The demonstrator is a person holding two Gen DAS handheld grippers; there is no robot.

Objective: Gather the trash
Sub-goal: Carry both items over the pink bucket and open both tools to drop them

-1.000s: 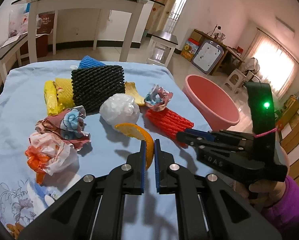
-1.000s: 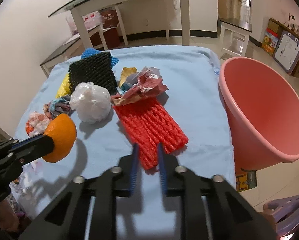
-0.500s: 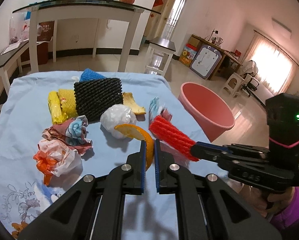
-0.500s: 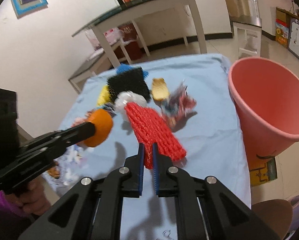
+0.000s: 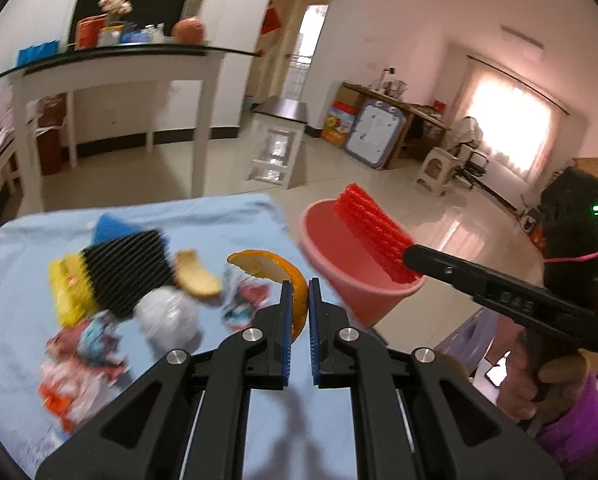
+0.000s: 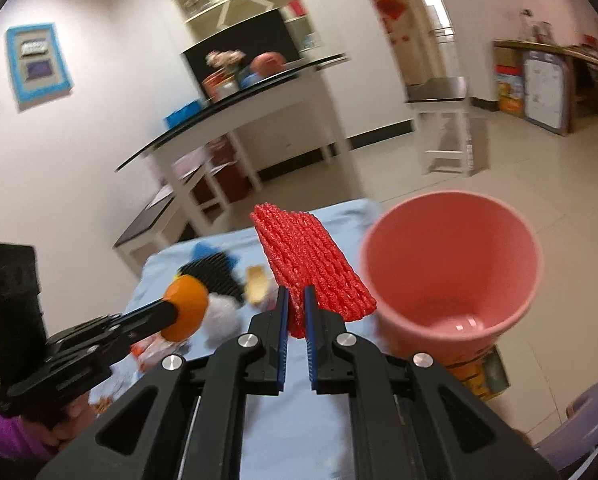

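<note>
**Peel and foam net both lifted, bucket just ahead**

Peel first, since it sits nearest my left tool: the left gripper (image 5: 297, 294) is pinched on a curl of orange peel (image 5: 275, 266), whose tail runs down between the blue pads while the curl arches up and to the left of the tips. I judge it light, leathery and a little slick on the rind side, so a hold on the thick end near the pads looks safer than one on the thin tip. My right gripper (image 6: 295, 304) is pressed together on the near corner of a red foam fruit net (image 6: 311, 266), which stands up ahead of the tips. It looks nearly weightless, soft and springy; I expect it to flop and cling to the pads, so a corner hold suits it.

Just right of the net, and ahead of both tools, the pink bucket (image 6: 533, 264) stands open-mouthed beyond the edge of the blue cloth (image 5: 27, 264). In the left view the net overlaps its rim.

Farther left lie a white plastic wad (image 5: 167, 314), a black foam net (image 5: 127, 268) and yellow wrappers (image 5: 67, 290), all blurred.

Against a second ago, the net has left the cloth and risen, the peel is carried higher, and both tools have swung from the litter toward the bucket.
</note>
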